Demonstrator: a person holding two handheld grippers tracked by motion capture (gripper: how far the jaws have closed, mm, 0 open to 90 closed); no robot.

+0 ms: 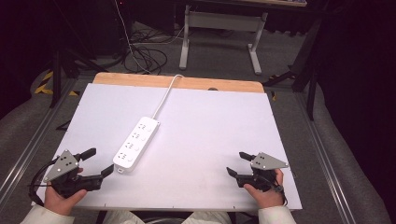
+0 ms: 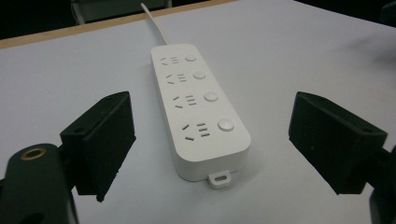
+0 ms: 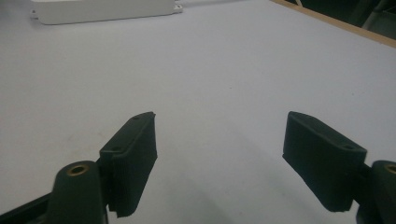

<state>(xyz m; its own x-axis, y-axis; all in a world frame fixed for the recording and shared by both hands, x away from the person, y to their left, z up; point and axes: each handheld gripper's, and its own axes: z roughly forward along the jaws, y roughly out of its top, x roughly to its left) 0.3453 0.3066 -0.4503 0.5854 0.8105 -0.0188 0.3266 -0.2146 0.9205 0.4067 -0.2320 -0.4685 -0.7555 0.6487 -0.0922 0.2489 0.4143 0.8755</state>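
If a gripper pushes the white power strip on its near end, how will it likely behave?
The power strip looks like rigid plastic lying flat, so it would probably slide rather than tip or roll. Its cord runs off the table's far edge and may drag or pivot it. The smooth, rounded casing could slip between the pads.

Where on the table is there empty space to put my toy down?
Lots of room. The biggest bare patch is the white table to the right of the power strip, running down to the right gripper. The far-left corner beside the strip's cable is free too. It's tight between the strip and the left gripper.
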